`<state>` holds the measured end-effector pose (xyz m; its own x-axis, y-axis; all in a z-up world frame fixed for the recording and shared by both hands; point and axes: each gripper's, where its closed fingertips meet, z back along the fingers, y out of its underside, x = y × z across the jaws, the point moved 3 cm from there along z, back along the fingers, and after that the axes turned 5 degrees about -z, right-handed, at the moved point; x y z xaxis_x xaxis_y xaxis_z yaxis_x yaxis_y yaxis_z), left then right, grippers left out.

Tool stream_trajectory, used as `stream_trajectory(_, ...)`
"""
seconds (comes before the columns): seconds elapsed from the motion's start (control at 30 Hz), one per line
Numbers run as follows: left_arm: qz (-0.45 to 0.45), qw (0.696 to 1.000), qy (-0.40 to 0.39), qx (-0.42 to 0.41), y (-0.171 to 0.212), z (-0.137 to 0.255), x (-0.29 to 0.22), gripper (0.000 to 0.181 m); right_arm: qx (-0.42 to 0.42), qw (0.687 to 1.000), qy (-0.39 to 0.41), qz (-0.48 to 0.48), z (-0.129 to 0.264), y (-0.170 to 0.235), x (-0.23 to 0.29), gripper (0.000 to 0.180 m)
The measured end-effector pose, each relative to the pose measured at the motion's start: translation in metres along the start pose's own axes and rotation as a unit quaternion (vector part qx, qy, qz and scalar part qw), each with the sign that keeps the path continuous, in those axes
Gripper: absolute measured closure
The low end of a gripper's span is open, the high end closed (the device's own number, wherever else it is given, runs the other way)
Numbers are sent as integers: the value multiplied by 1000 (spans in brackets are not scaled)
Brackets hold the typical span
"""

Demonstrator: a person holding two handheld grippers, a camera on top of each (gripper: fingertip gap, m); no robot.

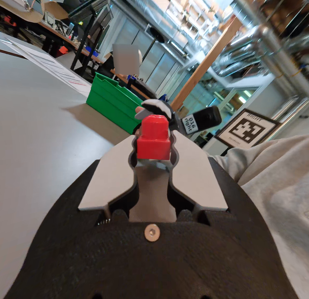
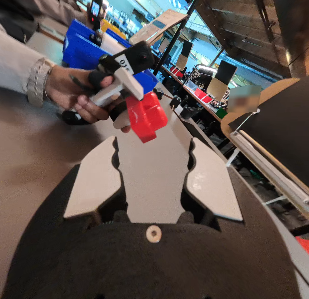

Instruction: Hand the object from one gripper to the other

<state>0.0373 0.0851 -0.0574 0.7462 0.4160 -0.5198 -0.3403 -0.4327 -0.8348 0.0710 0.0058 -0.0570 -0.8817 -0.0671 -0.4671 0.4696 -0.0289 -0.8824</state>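
The left gripper is clamped on one red plastic block, a square base with a narrower stud on top, pinched at the base between its two grey fingertips. The block is held in the air above the pale table, stud pointing away from the left wrist camera.

The right gripper has its two grey fingers spread wide with nothing between them. Just ahead of its tips, and a little toward its left finger, hangs the same red block, apart from both fingers. In this view the left gripper shows farther off, gripped by one hand in a light sleeve, with one black camera mounted above it.

From the left wrist view, the right gripper appears just beyond the block, blurred, carrying its own black camera; whether it touches the block cannot be told there. A grey sleeve fills the space to the right of the left gripper.

Farther past the left gripper's tips sits one green bin on the table. To the right, farther back, stands one framed black-and-white marker board. Beyond the left gripper in the right wrist view is one blue bin.
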Motion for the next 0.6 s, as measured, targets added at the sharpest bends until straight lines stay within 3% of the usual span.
stream_trajectory(0.2,57,997,45,15,5,-2,-3,142,6,998,-7,60,-11,-3,19,106)
stream_trajectory(0.6,135,983,106,64,22,-12,-12,142,-10,997,-16,80,-10,-17,29,124)
